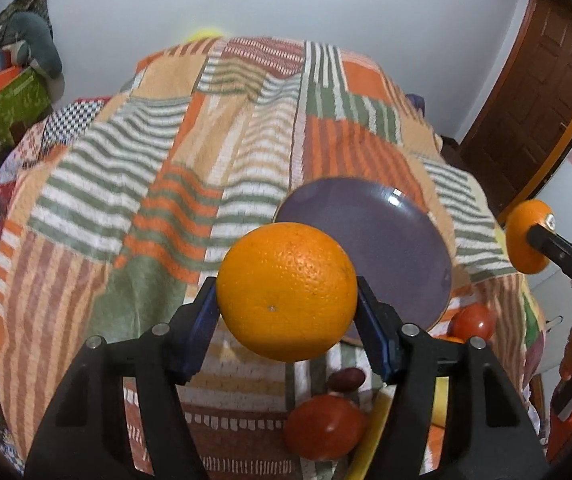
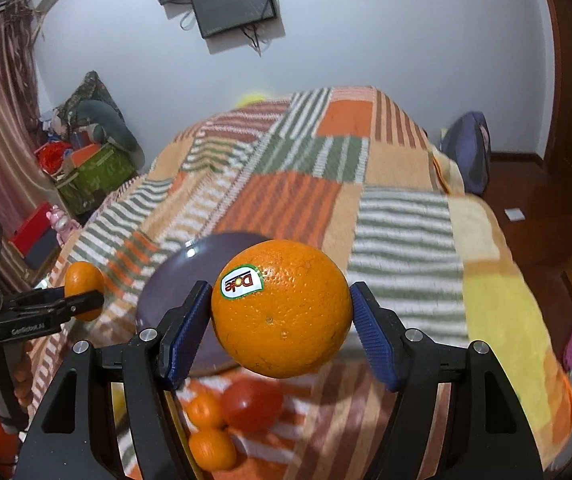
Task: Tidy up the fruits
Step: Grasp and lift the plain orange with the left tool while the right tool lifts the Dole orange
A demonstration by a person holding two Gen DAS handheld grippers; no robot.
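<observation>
the purple plate (image 1: pixel 382 240) on the bedspread (image 1: pixel 134 184) holds nothing, while my left gripper (image 1: pixel 286 308) clamps one orange (image 1: pixel 286 292) and my right gripper (image 2: pixel 282 316) clamps a stickered orange (image 2: pixel 282 312) above its near rim.

Dimpled, waxy orange peel between ribbed blue pads

Beyond the fingers (image 2: pixel 190 320), a glossy purple plate (image 2: pixel 190 264) rests on a nubby, matt woven bedspread (image 2: pixel 306 200); the orange (image 2: pixel 282 316) wears a shiny paper sticker (image 2: pixel 241 281).

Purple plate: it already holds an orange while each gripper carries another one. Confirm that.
Not quite. The purple plate is bare in both wrist views. The rest stands: the left gripper carries a plain orange, and the right gripper carries the stickered orange.
</observation>
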